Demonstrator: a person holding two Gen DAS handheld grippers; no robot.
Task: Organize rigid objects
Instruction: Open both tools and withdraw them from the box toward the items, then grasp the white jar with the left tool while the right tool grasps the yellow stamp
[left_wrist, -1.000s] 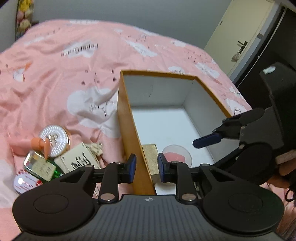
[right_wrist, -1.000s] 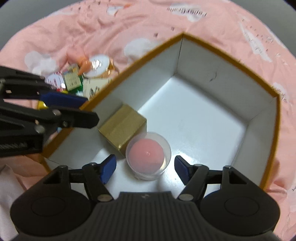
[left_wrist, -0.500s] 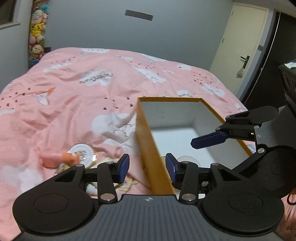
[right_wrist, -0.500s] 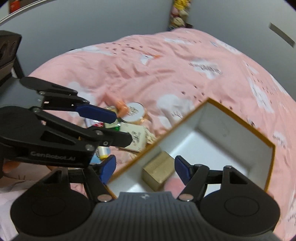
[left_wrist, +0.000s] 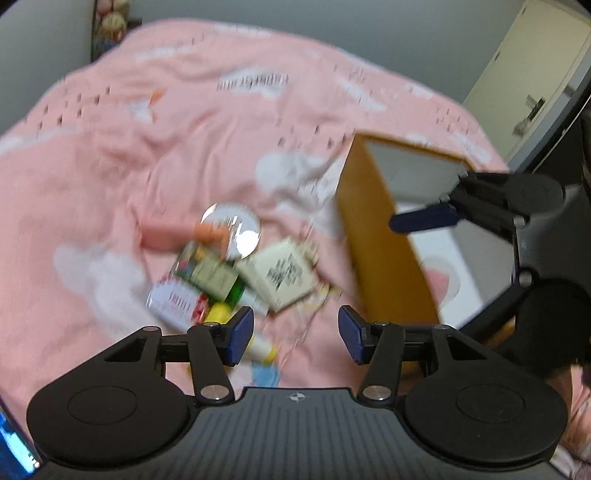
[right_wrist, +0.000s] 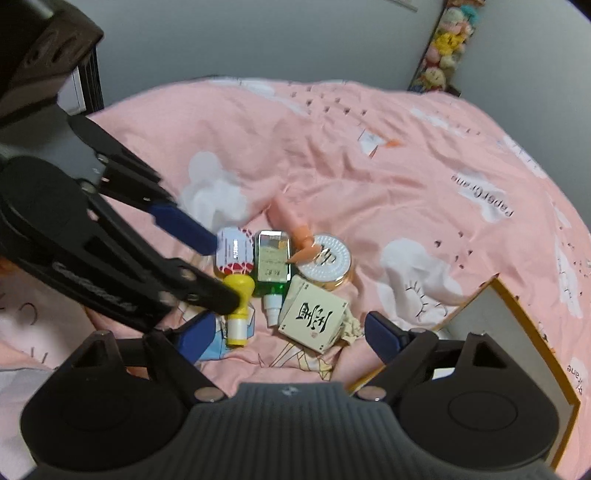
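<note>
Both grippers empty, jaws opening. Right gripper (right_wrist: 288, 332) hovers directly over the pile on the bedspread (right_wrist: 406, 184): cream card box (right_wrist: 314, 317) lies just ahead, yellow tube (right_wrist: 238, 306) near-left. Left gripper (left_wrist: 295, 334) sits comparably near. Storage box (right_wrist: 517, 332) lies right.

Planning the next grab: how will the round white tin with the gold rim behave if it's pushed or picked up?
The round white tin with the gold rim looks stiff. Lying flat on the soft pink bedspread, it probably won't roll. Its wide, smooth rim may slip, and the orange toy overlapping it could shift.
</note>
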